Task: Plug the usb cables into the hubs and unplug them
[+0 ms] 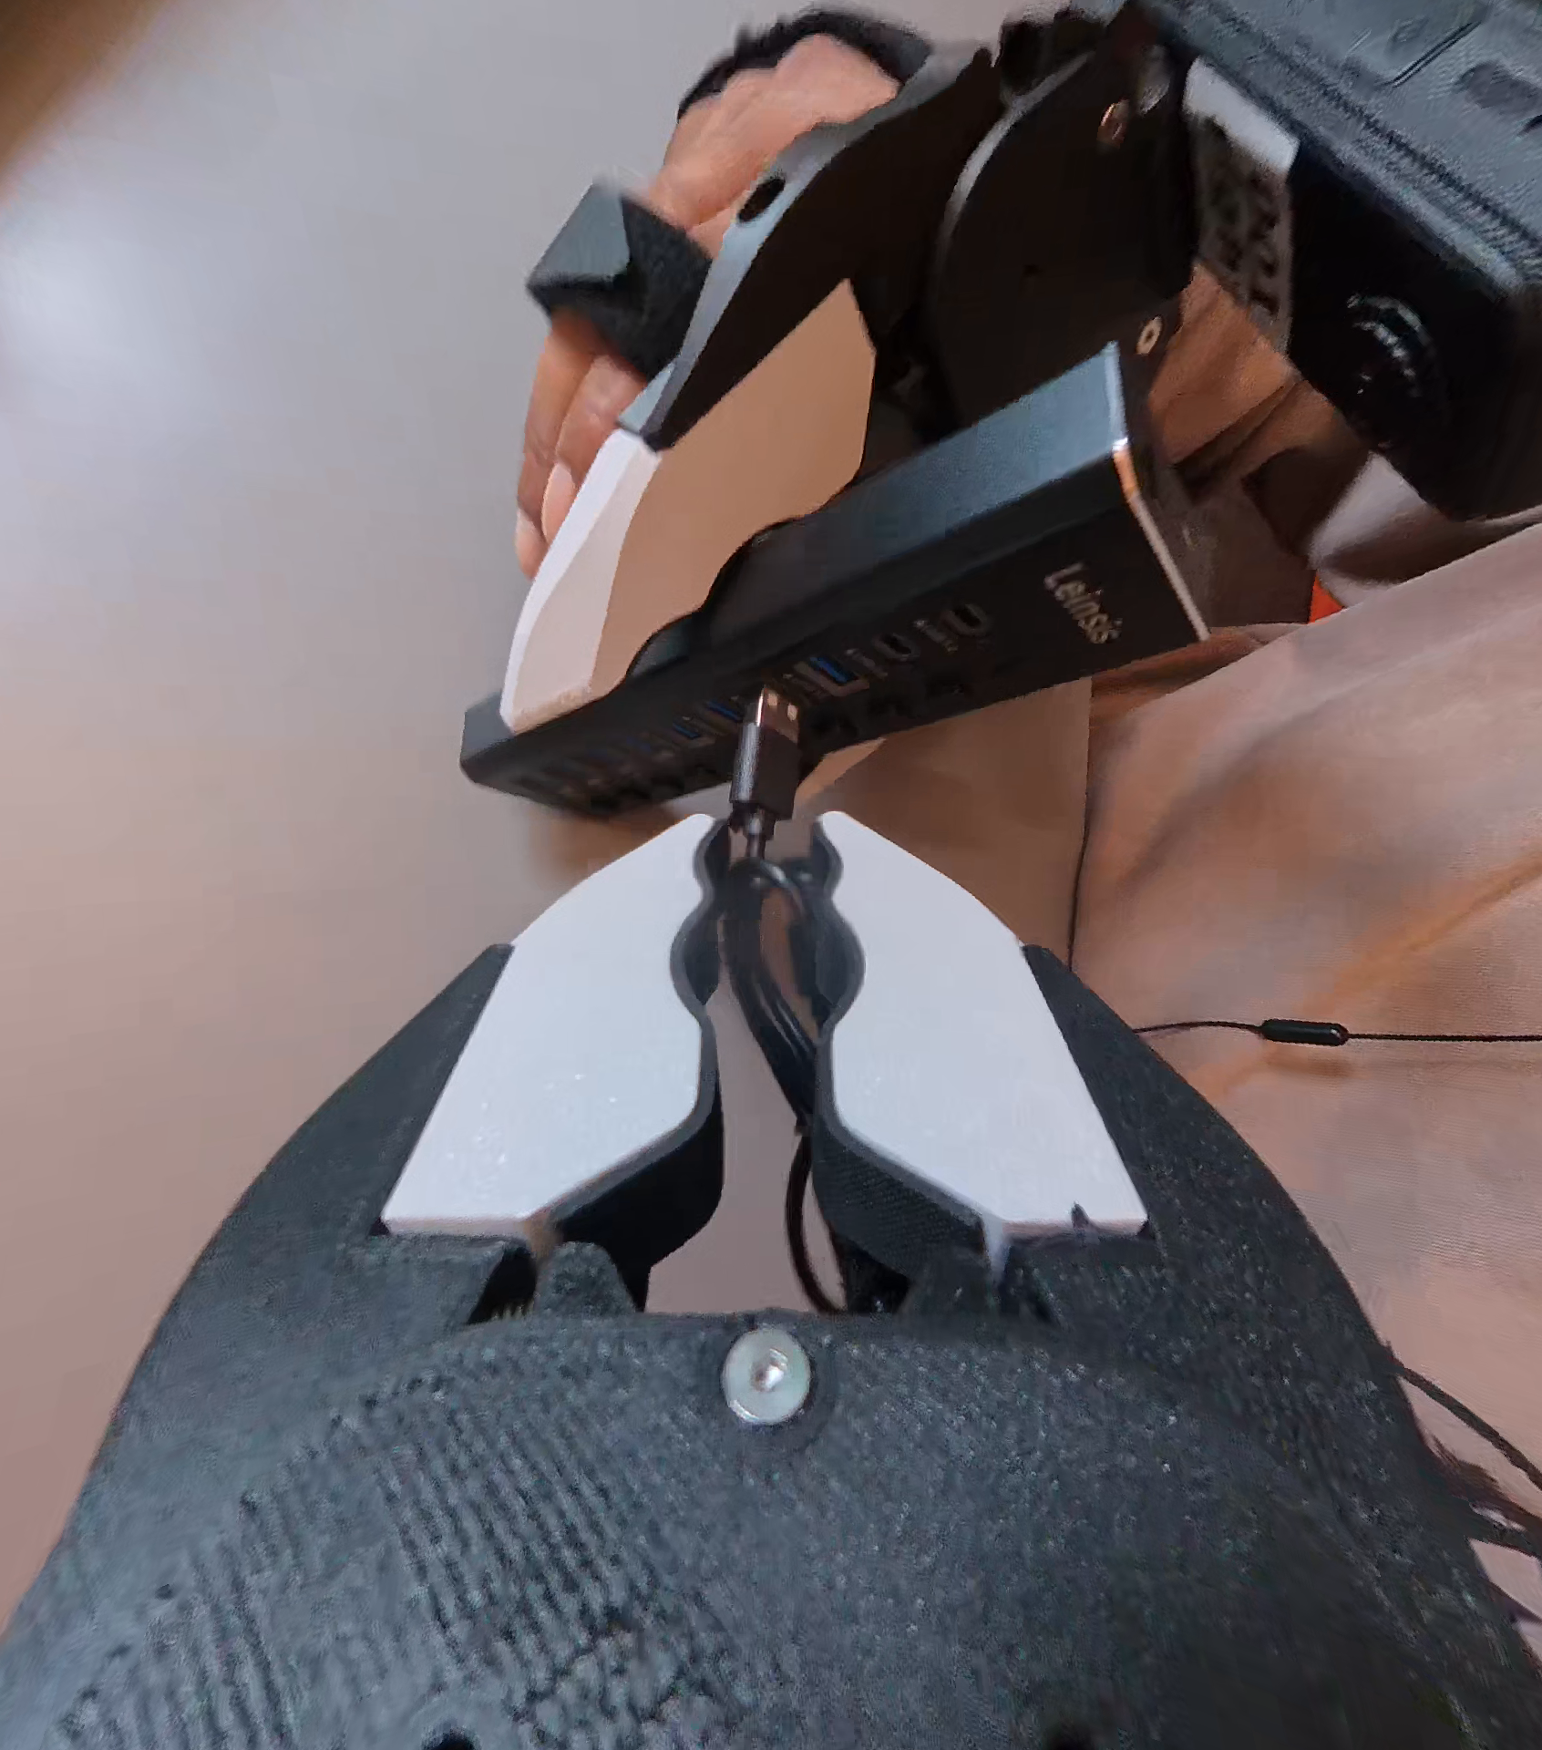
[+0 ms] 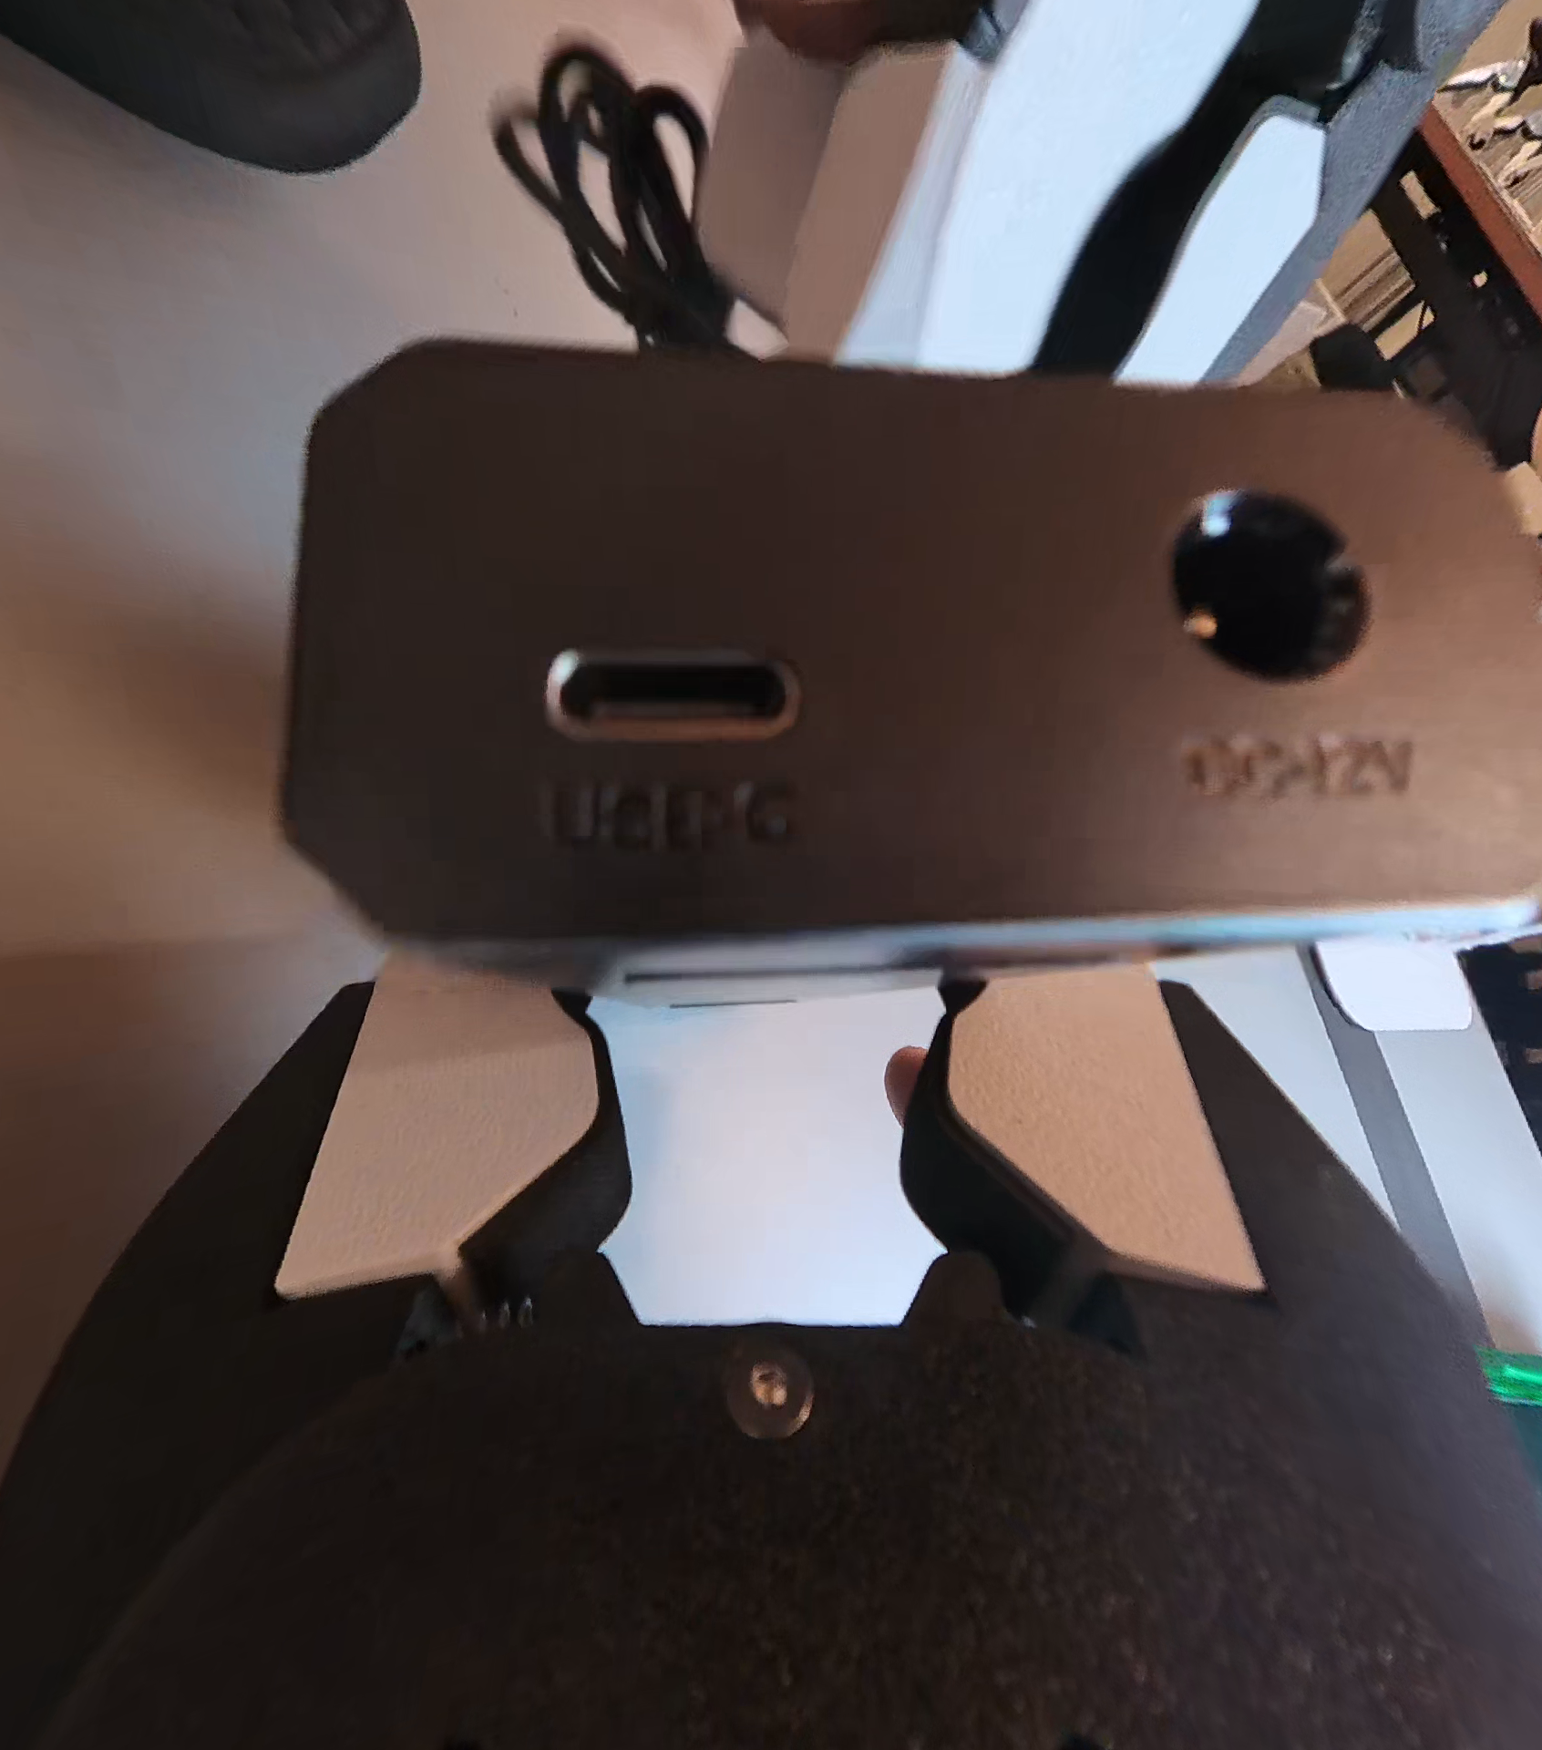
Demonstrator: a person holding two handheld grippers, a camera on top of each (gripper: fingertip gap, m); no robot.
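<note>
In the left wrist view my left gripper [image 1: 762, 838] is shut on a black USB cable [image 1: 777, 994]. The cable's plug [image 1: 762, 758] sticks out past the fingertips, and its metal tip touches the port row of a long black hub [image 1: 919, 606]. I cannot tell whether the plug is seated. My right gripper [image 2: 772, 985] is shut on the hub [image 2: 890, 616], whose end face shows an oval port and a round jack. The hub hides the right fingertips. The right gripper's white finger [image 1: 578, 568] lies on the hub. A cable coil [image 2: 616, 189] hangs beyond the hub.
A hand [image 1: 654, 312] holds the right gripper. A torso in beige cloth [image 1: 1364, 852] with a thin black cord [image 1: 1307, 1032] fills the right. A pale table [image 2: 38, 473] lies below, with a dark rounded object [image 2: 180, 76] at its far left. Desks and shelves [image 2: 1525, 237] stand at right. Left tips to right tips: about 4 centimetres.
</note>
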